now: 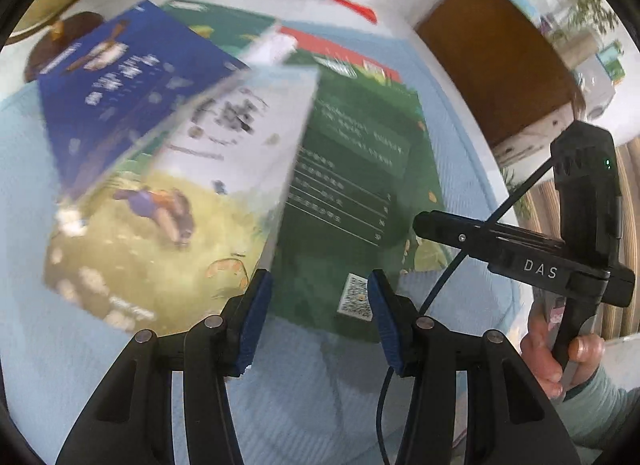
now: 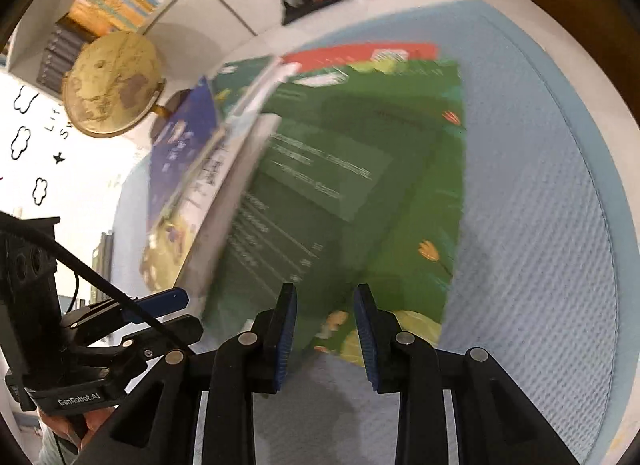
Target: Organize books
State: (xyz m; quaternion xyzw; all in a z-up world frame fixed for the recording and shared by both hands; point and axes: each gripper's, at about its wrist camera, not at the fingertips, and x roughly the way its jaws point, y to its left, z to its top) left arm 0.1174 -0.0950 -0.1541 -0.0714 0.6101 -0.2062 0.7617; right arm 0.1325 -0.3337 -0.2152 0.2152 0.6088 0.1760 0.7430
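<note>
Two empty open claws, left claw (image 1: 320, 317), right claw (image 2: 326, 329); globe (image 2: 112, 83) in right view only.

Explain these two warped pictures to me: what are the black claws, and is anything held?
Each picture comes from a fisheye camera on a hand-held gripper, looking along its two fingers. One shows the left gripper, the other the right gripper; a hand carries the right one. On the mat lies a green book, over a red book. Beside it a yellow book and a blue book tilt up, blurred. Both pairs of jaws stand apart, gripping nothing visible.
</note>
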